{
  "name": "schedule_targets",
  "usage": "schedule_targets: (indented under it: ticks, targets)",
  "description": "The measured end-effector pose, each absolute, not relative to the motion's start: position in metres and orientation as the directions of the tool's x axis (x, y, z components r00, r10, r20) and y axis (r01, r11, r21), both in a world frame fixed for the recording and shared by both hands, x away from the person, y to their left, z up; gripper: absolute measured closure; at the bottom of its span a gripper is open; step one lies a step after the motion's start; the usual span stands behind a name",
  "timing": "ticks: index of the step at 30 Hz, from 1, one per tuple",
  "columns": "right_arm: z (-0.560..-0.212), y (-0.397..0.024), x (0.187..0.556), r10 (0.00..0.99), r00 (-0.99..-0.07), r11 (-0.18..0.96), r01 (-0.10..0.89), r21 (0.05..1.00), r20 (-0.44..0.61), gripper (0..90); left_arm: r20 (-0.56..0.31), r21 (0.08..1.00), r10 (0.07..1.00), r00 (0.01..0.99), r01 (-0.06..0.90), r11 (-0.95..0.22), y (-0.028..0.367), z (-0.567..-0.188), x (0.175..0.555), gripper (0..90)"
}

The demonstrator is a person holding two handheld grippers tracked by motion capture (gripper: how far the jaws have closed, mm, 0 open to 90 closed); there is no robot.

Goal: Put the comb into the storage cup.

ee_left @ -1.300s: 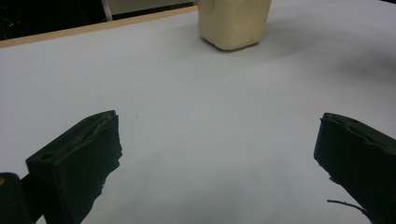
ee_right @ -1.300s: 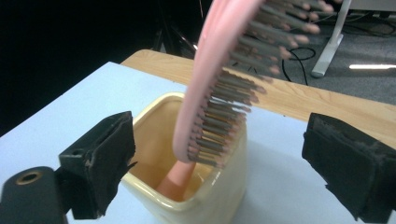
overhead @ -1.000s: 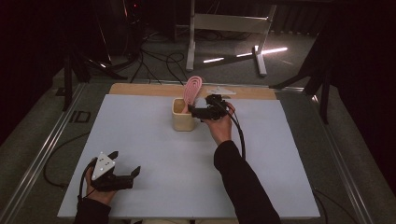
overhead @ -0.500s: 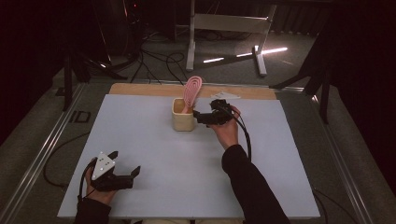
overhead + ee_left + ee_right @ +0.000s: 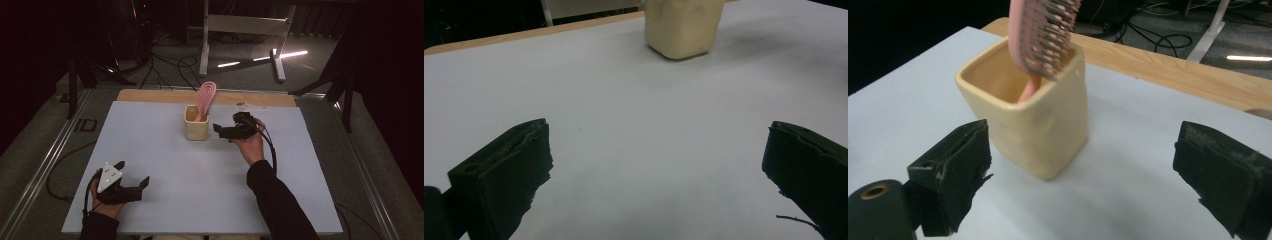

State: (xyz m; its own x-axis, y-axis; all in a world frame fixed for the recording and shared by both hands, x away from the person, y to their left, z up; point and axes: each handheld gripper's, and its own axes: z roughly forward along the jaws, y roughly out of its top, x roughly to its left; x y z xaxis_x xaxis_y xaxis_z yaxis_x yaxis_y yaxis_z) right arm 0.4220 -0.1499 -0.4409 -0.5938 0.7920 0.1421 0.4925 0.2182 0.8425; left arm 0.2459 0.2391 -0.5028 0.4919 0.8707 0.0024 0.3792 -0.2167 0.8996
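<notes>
High view: right gripper (image 5: 223, 131) pulled back from cup (image 5: 196, 123), now just beside it, jaws spread, nothing held; pink brush (image 5: 205, 97) left standing in cup. Left gripper (image 5: 132, 175) unmoved near table (image 5: 150, 150) edge, jaws wide, empty.
Left gripper view: cup seen far ahead.
Right gripper view: cup framed between parted jaws, untouched.

Right hand-held gripper (image 5: 220, 130) jaws apart; left hand-held gripper (image 5: 133, 173) likewise.

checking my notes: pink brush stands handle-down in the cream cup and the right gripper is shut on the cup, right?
Not quite. The right gripper is open, its jaws spread wide and apart from the cream cup, as the right gripper view shows. The pink brush does stand handle-down in the cup.
</notes>
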Motion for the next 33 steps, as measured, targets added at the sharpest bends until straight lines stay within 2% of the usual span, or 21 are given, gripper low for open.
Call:
schedule_targets:
  ticks: [7,18,29,33]
  targets:
    - [-0.447,-0.172,0.411,0.82,-0.548,0.188,0.526,0.829,0.162,8.2,0.001,0.898,0.87,0.493,0.382,-0.217,0.238,-0.503,0.246,0.1]
    - [-0.454,-0.203,0.379,0.819,-0.55,0.171,0.509,0.844,0.165,8.2,0.001,0.896,0.87,0.493,0.386,-0.219,0.238,-0.504,0.247,0.2]
    - [-0.453,-0.225,0.342,0.84,-0.542,0.265,0.465,0.845,0.035,8.2,-0.001,0.889,0.869,0.494,0.398,-0.225,0.238,-0.504,0.248,0.1]
    - [-0.457,-0.237,0.332,0.849,-0.528,0.257,0.466,0.847,0.033,8.3,-0.002,0.888,0.87,0.494,0.401,-0.226,0.238,-0.504,0.248,0.2]
